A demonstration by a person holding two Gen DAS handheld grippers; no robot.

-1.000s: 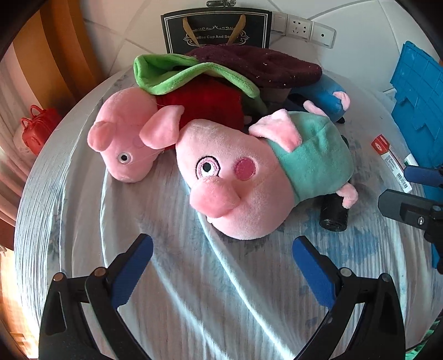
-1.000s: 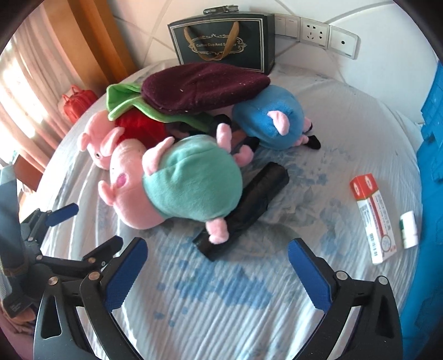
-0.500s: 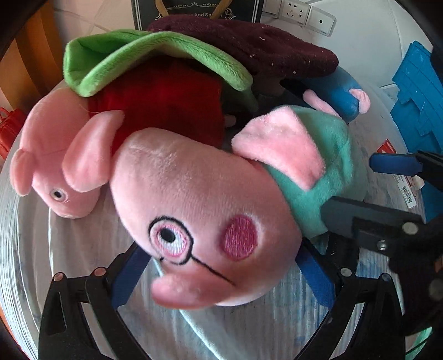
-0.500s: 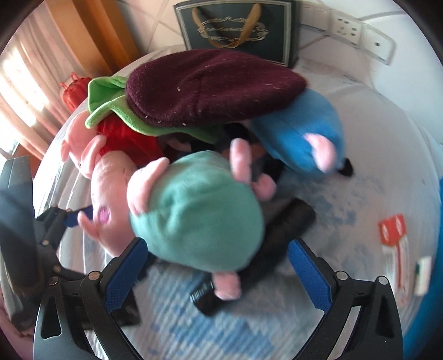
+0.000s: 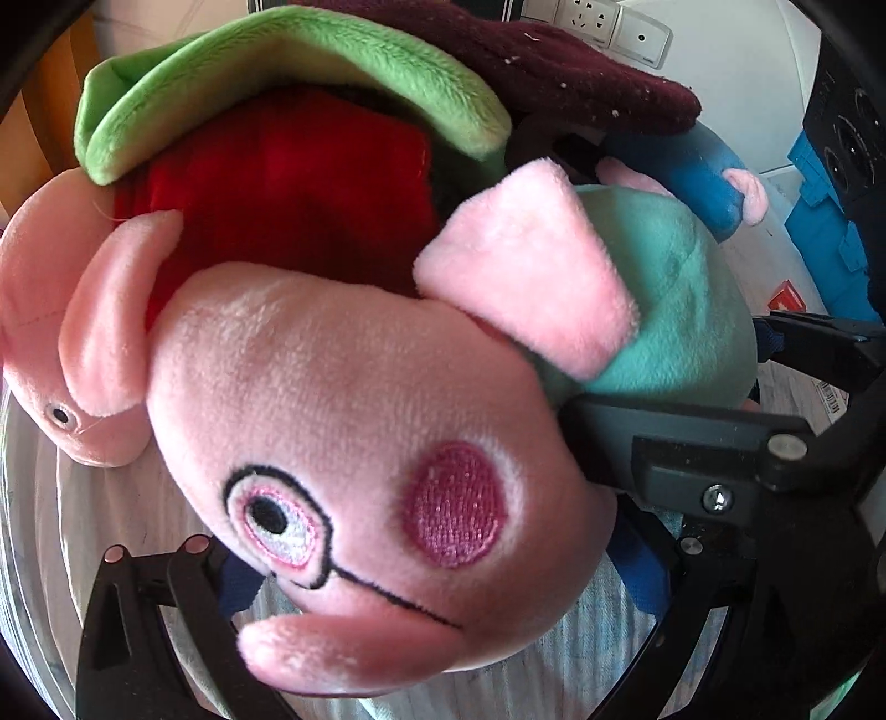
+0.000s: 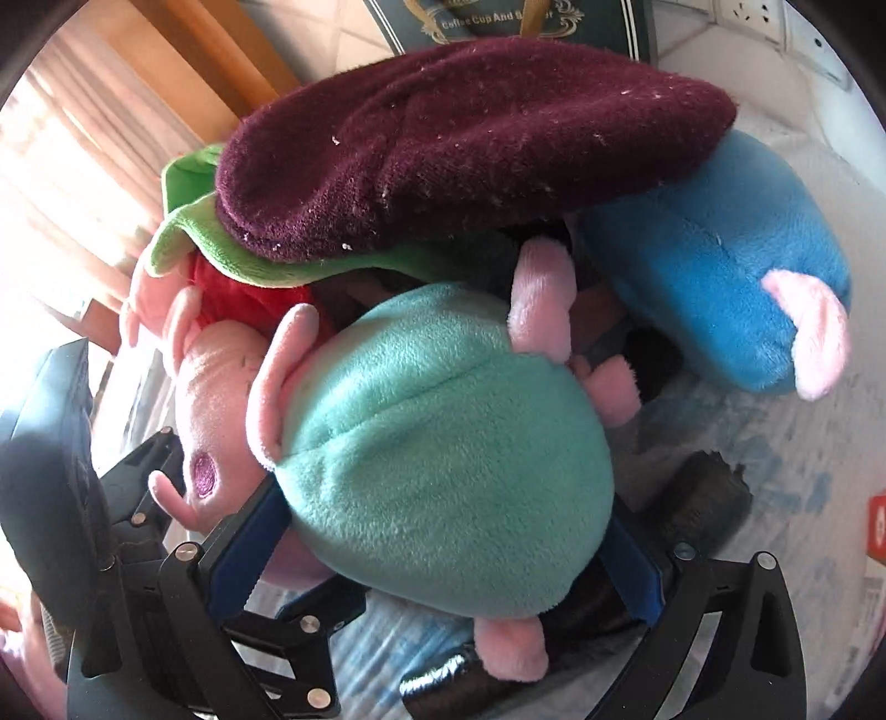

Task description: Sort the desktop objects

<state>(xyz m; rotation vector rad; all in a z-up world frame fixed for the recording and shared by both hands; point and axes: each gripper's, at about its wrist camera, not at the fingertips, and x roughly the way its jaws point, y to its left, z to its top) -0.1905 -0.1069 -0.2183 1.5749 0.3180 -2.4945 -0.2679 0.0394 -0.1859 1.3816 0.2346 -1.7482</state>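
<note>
A: Three pig toys show: one in a green shirt, one in a red dress, one in blue. One dark purple plush with a green leaf collar lies across the top of the heap.

B: And the tongs?

A: Two pairs. The left gripper has its blue pads on either side of the green-shirted pig's head, pressed against the plush. The right gripper straddles the same pig's body, its pads touching both flanks. Both look clamped on that pig, which lies on the pale striped cloth at the front of the heap.

B: What is hidden?

A: Most of the left pads, behind the head. A black roll under the pig's body shows only its ends. The red-dressed pig's body sits under the leaf collar. A red and white box is cut off at the right edge, and a dark gift bag at the top.

B: Room to move?

A: Bare cloth lies to the right, between the blue pig and the box. A blue crate stands at the far right, near the wall sockets.
</note>
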